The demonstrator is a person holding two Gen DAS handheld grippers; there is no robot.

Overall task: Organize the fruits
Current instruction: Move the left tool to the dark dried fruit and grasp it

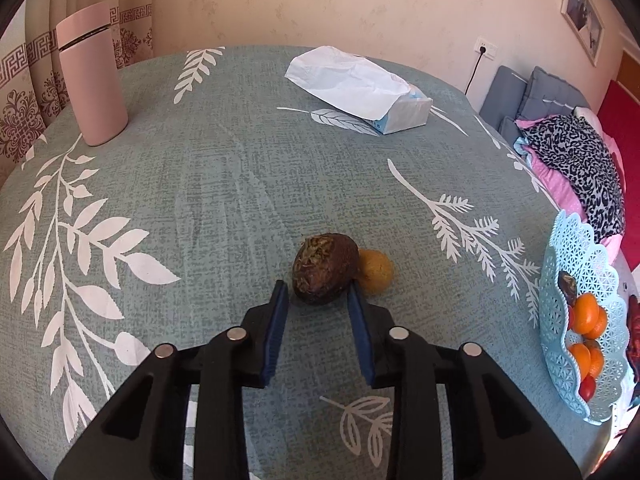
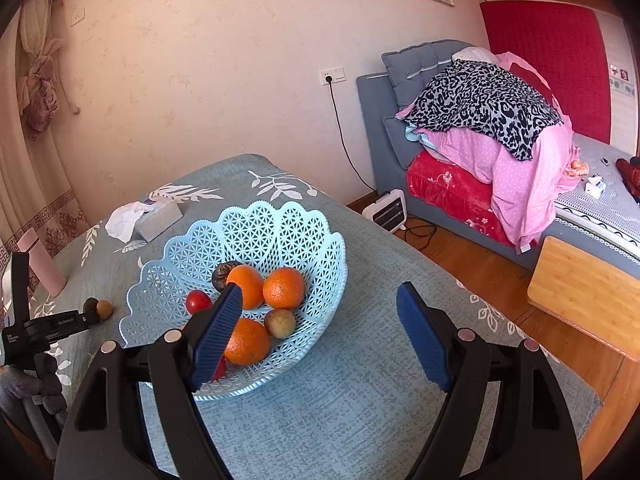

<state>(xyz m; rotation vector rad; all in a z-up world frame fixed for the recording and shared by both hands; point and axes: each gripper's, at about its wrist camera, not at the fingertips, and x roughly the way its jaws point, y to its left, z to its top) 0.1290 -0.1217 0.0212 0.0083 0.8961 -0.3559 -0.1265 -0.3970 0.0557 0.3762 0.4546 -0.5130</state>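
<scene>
A dark brown wrinkled fruit lies on the green leaf-print tablecloth, touching a small yellow-brown fruit on its right. My left gripper is shut on the dark fruit, one blue pad against each side. The same pair, dark fruit and yellow-brown fruit, shows at the far left of the right wrist view at the tip of the left gripper. The light blue lattice basket holds three oranges, red tomatoes and other small fruits. My right gripper hangs open over the basket's near side, holding nothing.
A pink cylinder bottle stands at the far left and a tissue box lies at the back. The basket sits at the table's right edge. Beyond the table are a bed with piled clothes, a small heater and a wooden stool.
</scene>
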